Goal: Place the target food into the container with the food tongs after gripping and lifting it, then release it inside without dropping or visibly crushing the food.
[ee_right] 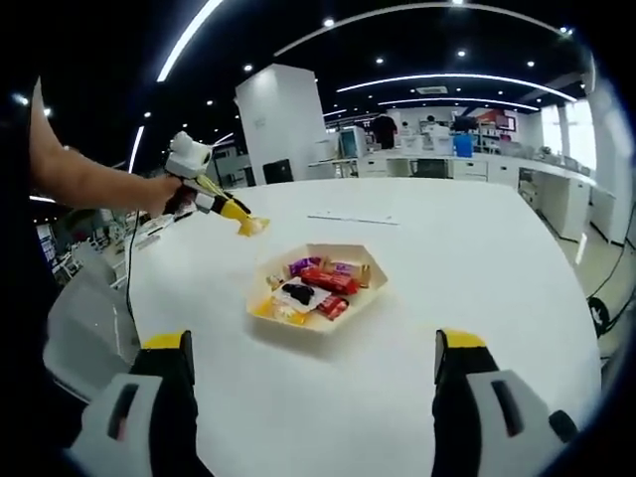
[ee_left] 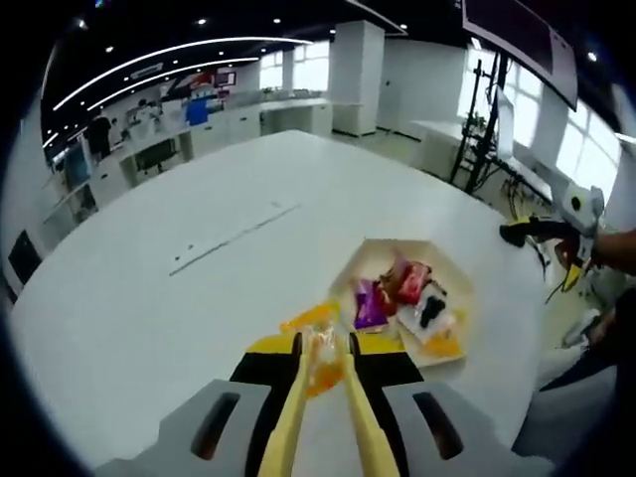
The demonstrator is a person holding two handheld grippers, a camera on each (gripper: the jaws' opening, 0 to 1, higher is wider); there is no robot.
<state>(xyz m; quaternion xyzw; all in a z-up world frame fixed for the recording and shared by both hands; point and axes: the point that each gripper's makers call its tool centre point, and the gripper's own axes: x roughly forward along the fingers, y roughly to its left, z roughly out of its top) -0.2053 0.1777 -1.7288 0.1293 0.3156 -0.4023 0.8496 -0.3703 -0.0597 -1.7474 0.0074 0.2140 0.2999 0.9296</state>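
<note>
Yellow food tongs (ee_left: 316, 397), squeezed by the left gripper (ee_left: 323, 343), clamp an orange snack packet (ee_left: 320, 358) held in the air just beside the hexagonal container (ee_right: 316, 290) of wrapped snacks on the white table (ee_left: 199, 258), while the right gripper (ee_right: 313, 373) hangs with its 2 jaws spread wide.

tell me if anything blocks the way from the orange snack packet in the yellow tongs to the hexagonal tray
Nothing visible does. The orange snack packet hangs in the yellow tongs of the left gripper, above bare white table beside the hexagonal cardboard tray, whose top is open.
</note>
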